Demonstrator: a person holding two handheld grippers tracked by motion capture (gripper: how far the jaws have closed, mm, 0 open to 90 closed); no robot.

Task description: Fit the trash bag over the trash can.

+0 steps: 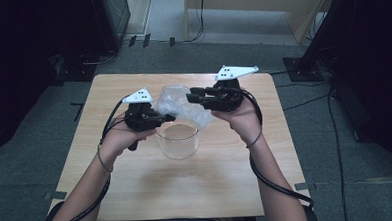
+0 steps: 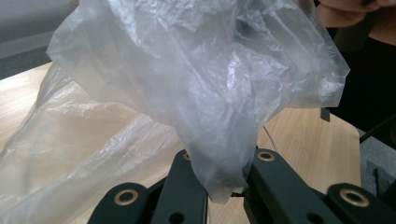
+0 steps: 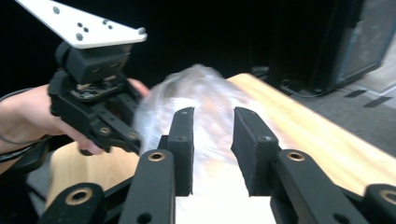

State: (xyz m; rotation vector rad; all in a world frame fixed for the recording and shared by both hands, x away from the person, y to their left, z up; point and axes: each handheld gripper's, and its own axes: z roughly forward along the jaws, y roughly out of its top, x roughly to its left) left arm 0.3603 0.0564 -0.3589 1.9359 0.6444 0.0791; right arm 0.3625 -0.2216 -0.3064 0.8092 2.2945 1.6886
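Clear crinkled thin plastic bag (image 1: pixel 179 104), translucent, bunched and puffed, sits mid-frame in the high view above the clear round glass container (image 1: pixel 178 140) on the light wooden worktop (image 1: pixel 187 191). Left gripper (image 1: pixel 165 117), centre-left, jaws clamped together on a pinched corner of the bag. Right gripper (image 1: pixel 190 97), centre-right, points left at the bag, jaws apart, nothing pinched; in the right gripper view the bag blurs just beyond them. Both hands raised over the worktop, forearms entering from the bottom.
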